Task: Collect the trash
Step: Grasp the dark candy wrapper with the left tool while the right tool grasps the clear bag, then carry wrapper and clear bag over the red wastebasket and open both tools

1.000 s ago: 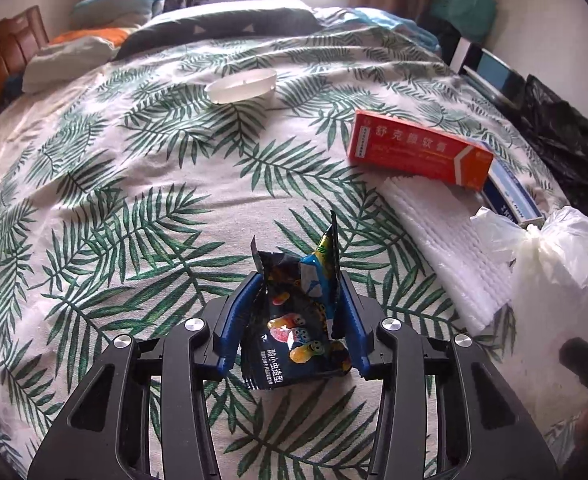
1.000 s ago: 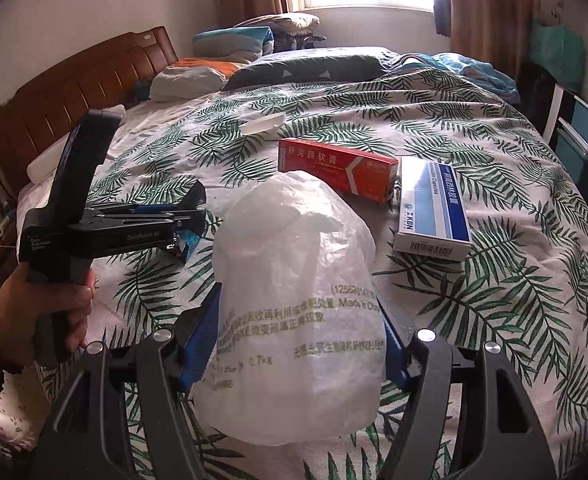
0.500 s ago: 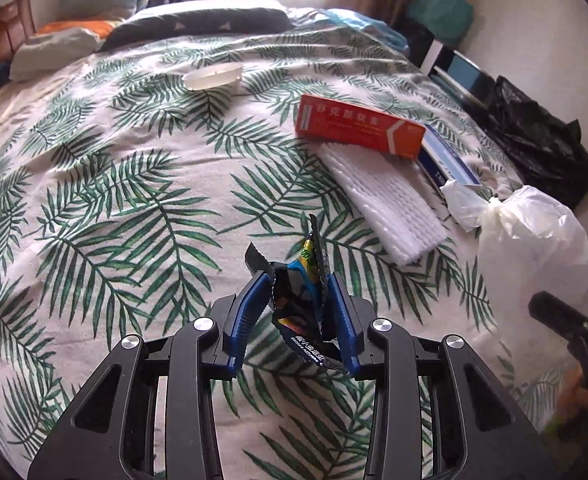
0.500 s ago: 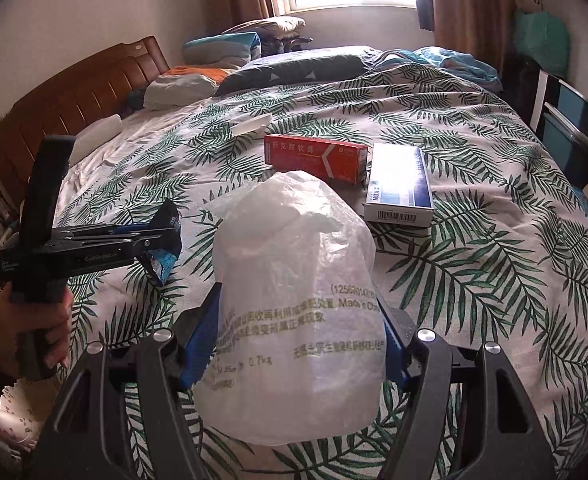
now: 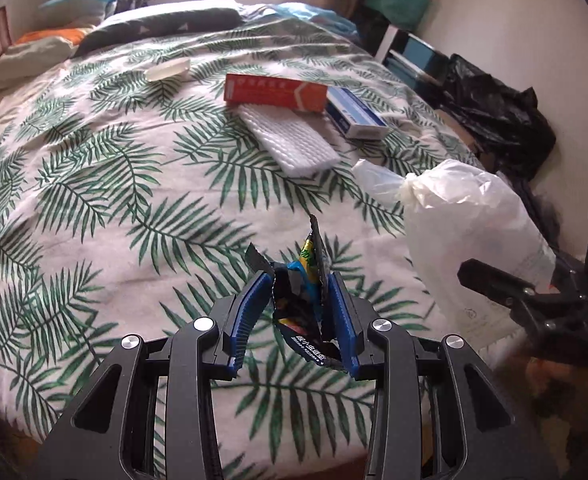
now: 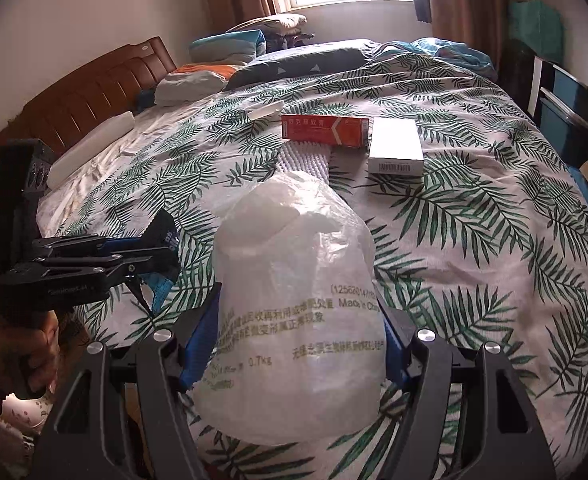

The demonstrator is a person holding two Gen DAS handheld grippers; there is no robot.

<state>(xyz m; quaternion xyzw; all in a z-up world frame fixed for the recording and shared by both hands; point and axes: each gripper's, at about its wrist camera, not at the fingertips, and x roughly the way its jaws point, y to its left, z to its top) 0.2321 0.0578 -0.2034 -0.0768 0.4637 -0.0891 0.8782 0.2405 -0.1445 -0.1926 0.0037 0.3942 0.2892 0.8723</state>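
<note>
My left gripper (image 5: pixel 299 280) is shut on a crumpled dark snack wrapper (image 5: pixel 302 300) with bright print, held above the leaf-patterned bedspread (image 5: pixel 114 184). In the right wrist view the left gripper (image 6: pixel 162 252) hangs at the left with the wrapper (image 6: pixel 162 292) in its tips. My right gripper (image 6: pixel 298 312) is shut on a white plastic bag (image 6: pixel 294 300) that bulges between its blue pads. That bag (image 5: pixel 470 232) shows at the right of the left wrist view. Further up the bed lie a red box (image 5: pixel 274 92), a white foam sheet (image 5: pixel 290 140) and a blue-and-white box (image 5: pixel 354 116).
A white shallow lid (image 5: pixel 168 70) lies near the pillows (image 5: pixel 154 28). A wooden headboard (image 6: pixel 86 104) stands at the left. Beside the bed's right edge are a black bag (image 5: pixel 498 116) and blue-and-white shelving (image 6: pixel 562 108). A person's hand (image 6: pixel 18 344) grips the left gripper's handle.
Both grippers have drawn back toward the foot of the bed. The left one has squeezed the wrapper tighter and come closer to the white bag.
</note>
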